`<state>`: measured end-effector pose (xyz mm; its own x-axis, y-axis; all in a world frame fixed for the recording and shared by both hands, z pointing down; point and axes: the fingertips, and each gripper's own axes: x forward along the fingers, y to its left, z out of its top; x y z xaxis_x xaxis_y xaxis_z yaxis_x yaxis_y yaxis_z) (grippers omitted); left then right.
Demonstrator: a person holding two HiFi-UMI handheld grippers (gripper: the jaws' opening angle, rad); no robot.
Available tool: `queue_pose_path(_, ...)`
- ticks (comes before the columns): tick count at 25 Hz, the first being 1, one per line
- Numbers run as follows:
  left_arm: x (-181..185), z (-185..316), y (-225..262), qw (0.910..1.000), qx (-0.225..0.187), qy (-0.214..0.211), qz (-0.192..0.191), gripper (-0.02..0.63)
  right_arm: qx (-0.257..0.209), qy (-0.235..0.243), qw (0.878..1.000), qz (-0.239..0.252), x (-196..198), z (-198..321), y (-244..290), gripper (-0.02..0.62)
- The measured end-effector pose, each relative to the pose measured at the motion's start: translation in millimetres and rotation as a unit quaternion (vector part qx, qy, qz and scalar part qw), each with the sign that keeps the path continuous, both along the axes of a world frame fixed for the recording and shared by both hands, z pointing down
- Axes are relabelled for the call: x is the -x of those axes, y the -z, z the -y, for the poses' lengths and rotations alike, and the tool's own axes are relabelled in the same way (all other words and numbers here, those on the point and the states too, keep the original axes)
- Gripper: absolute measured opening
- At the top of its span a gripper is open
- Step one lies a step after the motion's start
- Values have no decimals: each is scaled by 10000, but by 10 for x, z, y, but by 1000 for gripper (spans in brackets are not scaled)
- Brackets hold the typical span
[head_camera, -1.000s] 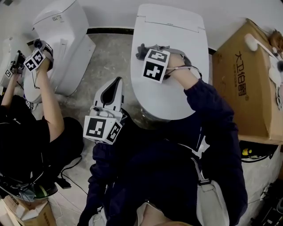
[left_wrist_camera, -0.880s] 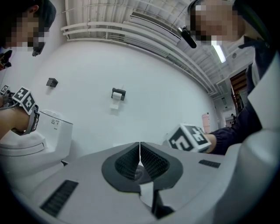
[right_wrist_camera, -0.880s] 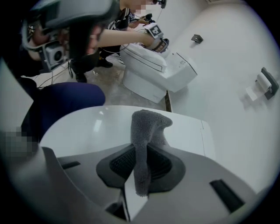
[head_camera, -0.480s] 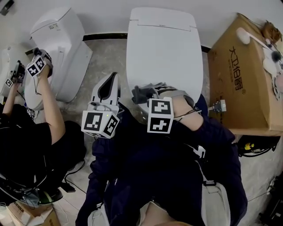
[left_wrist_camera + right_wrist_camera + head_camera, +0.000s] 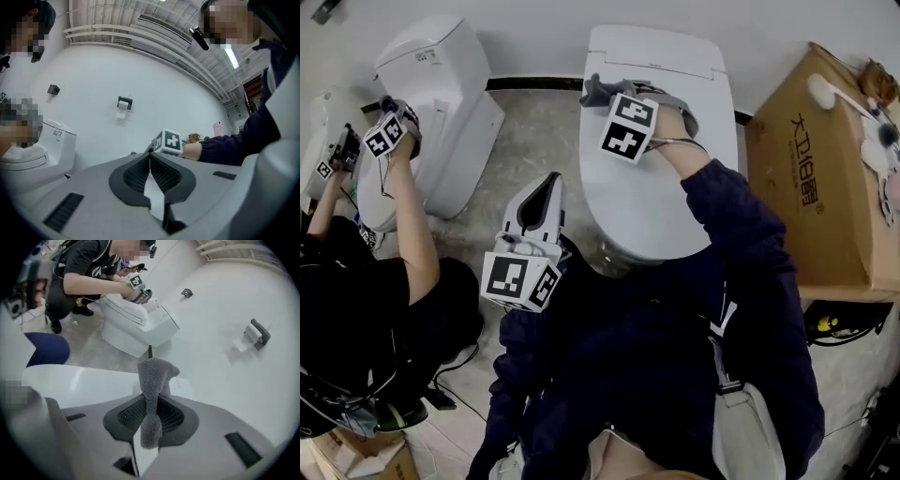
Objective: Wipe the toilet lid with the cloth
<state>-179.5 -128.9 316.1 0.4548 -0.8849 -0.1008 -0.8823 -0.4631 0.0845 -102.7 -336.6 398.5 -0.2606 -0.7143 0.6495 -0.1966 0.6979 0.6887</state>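
The right gripper (image 5: 602, 94), pinching the cloth (image 5: 592, 90), is wiping the lid's (image 5: 661, 202) rear, probably needing a forward stroke next, while the left gripper (image 5: 546, 184) is idling, jaws together.

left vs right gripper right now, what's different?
The right gripper clamps the gray cloth; the left gripper is shut on nothing. The right gripper sits at the back of the toilet lid; the left gripper hangs beside it, above the floor. Both carry marker cubes.
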Motion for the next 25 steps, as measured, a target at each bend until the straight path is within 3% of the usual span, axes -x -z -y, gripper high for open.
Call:
queue_pose_path(3, 74, -94, -24, 9999, 89, 88, -36, 17, -523, -167, 9985, -32, 140, 675, 50, 78)
queue_pose_path(7, 151, -242, -99, 9996, 224, 186, -16, 17, -880, -420, 9951, -179, 223, 1375, -95, 78)
queue_pose_path(11, 267, -362, -192, 9988, 354, 327, -1, 17, -533, -618, 9961, -345, 155, 1731, -340, 78)
queue_pose_path(18, 430, -254, -266, 9981, 389, 476, -40, 17, 203, -424, 9977, -493, 158, 1410, -432, 75)
queue_pose_path(25, 422, -107, -193, 9985, 274, 458, -126, 17, 394, -79, 9941, -1007, 175, 505, -500, 77)
